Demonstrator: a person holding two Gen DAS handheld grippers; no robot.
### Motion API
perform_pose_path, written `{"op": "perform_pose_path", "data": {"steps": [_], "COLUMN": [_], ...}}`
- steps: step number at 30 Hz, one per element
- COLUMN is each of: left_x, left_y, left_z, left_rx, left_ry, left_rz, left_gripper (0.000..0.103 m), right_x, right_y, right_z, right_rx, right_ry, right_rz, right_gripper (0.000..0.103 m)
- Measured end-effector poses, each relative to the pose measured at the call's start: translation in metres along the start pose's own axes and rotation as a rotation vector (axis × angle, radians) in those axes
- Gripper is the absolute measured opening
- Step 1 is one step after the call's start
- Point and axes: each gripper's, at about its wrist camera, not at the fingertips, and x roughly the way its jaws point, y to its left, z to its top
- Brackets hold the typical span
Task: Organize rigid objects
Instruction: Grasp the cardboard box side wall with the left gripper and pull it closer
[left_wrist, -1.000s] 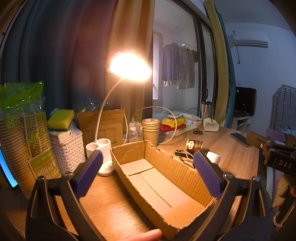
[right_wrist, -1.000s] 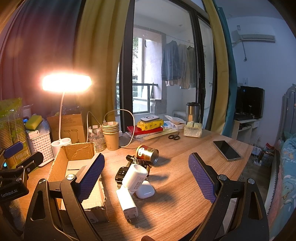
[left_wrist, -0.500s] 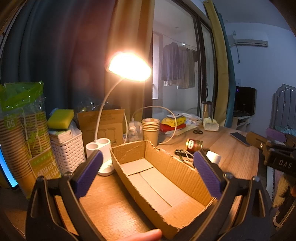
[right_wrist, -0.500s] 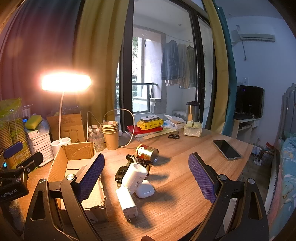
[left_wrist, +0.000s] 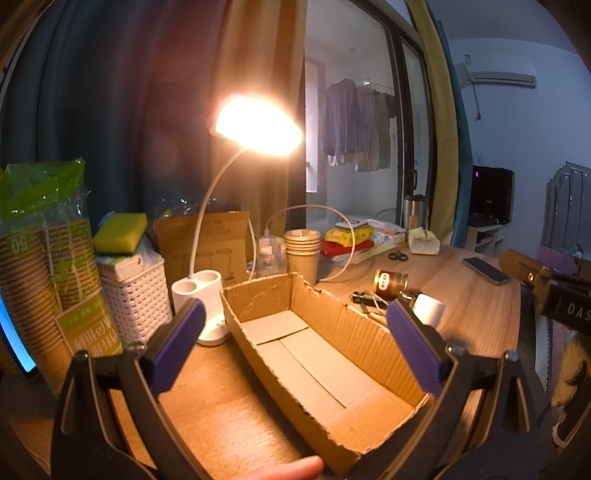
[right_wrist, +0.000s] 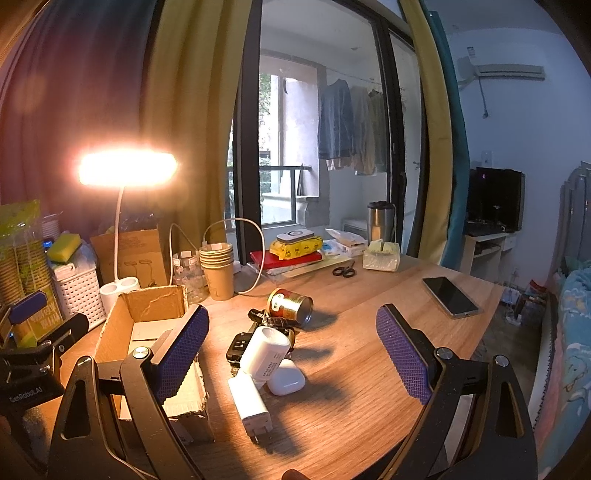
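An open, empty cardboard box (left_wrist: 314, 347) lies on the wooden table; it also shows in the right wrist view (right_wrist: 147, 332). My left gripper (left_wrist: 295, 339) is open, hovering over the box. My right gripper (right_wrist: 291, 350) is open and empty above a pile of small objects: a white charger (right_wrist: 249, 402), a white cylindrical adapter (right_wrist: 264, 354), a white earbud case (right_wrist: 286, 378), a black key fob (right_wrist: 236, 345) and a gold can (right_wrist: 290, 306) lying on its side. The can (left_wrist: 389, 282) and the adapter (left_wrist: 428, 310) show right of the box in the left wrist view.
A lit desk lamp (left_wrist: 258, 125) stands behind the box. A white basket (left_wrist: 133, 295), stacked paper cups (right_wrist: 218, 269), scissors (right_wrist: 343, 271), a phone (right_wrist: 448, 297), books (right_wrist: 288, 258) and a steel mug (right_wrist: 380, 221) sit around the table.
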Motion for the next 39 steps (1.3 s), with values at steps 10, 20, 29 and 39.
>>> {"op": "perform_pose_path", "data": {"steps": [10,20,29,39], "left_x": [0.005,0.039,0.072,0.105], "left_y": [-0.001,-0.002,0.006,0.008], "left_z": [-0.001,-0.013,-0.036,-0.066], "left_rx": [-0.003,-0.025,-0.086,-0.159], "left_ry": [0.044,0.265,0.464,0.685], "left_rz": [0.03,0.081,0.068,-0.025], "left_gripper": [0.099,0.099,0.098,0.073], "right_x": [0.01,0.035,0.049,0.055], "right_y": [-0.004,-0.014,-0.018,-0.029], "right_z": [-0.005,-0.019,-0.028,-0.032], "right_rx": [0.007,0.014,0.028,0.052], "right_ry": [0.034,0.105,0.152,0.171], "right_rz": [-0.001,-0.016,0.0,-0.007], "right_gripper": [0.094,0.094,0.094,0.094]}}
